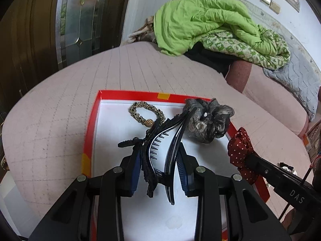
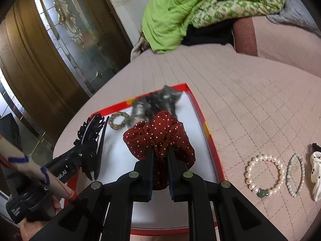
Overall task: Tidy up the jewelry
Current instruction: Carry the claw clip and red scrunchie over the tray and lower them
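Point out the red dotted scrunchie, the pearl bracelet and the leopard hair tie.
red dotted scrunchie (image 2: 158, 132): right wrist view, upper folds.
pearl bracelet (image 2: 248, 173): right wrist view, left-side pearls.
leopard hair tie (image 1: 134, 110): left wrist view, left curve.

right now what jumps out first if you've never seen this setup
Both grippers are loaded over the red-rimmed tray: the left gripper clamps a black hair claw, the right gripper a red polka-dot scrunchie. Behind, a bright green quilt is heaped on the bed; a pearl bracelet lies right of the tray.
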A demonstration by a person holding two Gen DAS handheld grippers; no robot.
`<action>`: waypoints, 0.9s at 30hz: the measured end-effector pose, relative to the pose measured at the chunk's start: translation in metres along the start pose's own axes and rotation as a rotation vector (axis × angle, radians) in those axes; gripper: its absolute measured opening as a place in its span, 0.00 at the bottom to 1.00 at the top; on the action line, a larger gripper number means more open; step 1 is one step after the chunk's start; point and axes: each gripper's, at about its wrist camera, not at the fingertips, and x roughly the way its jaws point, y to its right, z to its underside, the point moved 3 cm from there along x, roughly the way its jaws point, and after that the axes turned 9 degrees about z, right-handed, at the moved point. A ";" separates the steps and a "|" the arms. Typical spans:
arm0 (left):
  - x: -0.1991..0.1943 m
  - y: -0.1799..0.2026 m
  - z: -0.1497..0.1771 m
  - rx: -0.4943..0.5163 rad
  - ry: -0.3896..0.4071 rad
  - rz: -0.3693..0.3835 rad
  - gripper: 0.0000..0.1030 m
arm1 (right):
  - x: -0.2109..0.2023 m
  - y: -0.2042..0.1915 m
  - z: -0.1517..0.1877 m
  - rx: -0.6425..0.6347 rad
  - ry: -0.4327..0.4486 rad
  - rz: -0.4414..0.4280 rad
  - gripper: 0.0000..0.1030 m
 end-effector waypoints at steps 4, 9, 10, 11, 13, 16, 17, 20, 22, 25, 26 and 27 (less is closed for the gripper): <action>0.009 0.003 0.000 -0.007 -0.018 -0.004 0.31 | 0.009 0.009 -0.001 -0.001 -0.021 -0.004 0.14; 0.017 -0.001 0.001 -0.018 -0.040 -0.028 0.31 | 0.018 0.005 -0.002 -0.016 -0.048 -0.010 0.15; 0.019 -0.003 0.000 -0.026 -0.044 -0.033 0.31 | 0.020 0.004 -0.003 -0.019 -0.047 -0.008 0.15; 0.021 -0.006 -0.001 -0.035 -0.048 -0.037 0.31 | 0.022 0.004 -0.005 -0.019 -0.047 -0.004 0.15; 0.024 -0.008 -0.004 -0.035 -0.051 -0.050 0.31 | 0.026 0.003 -0.007 -0.019 -0.055 -0.001 0.15; 0.030 -0.008 -0.009 -0.041 -0.052 -0.055 0.31 | 0.028 0.005 -0.009 -0.022 -0.051 0.004 0.16; 0.032 -0.008 -0.010 -0.046 -0.054 -0.052 0.31 | 0.028 0.006 -0.009 -0.021 -0.051 0.006 0.16; 0.035 -0.009 -0.012 -0.053 -0.058 -0.042 0.31 | 0.032 0.010 -0.009 -0.009 -0.057 0.011 0.16; 0.035 -0.009 -0.012 -0.053 -0.058 -0.042 0.31 | 0.034 0.012 -0.008 -0.002 -0.064 0.014 0.16; 0.035 -0.009 -0.012 -0.053 -0.057 -0.042 0.31 | 0.036 0.013 -0.007 0.000 -0.066 0.020 0.17; 0.035 -0.009 -0.012 -0.055 -0.056 -0.042 0.31 | 0.036 0.013 -0.007 0.000 -0.065 0.021 0.17; 0.036 -0.009 -0.012 -0.055 -0.056 -0.041 0.31 | 0.037 0.012 -0.006 0.000 -0.065 0.022 0.17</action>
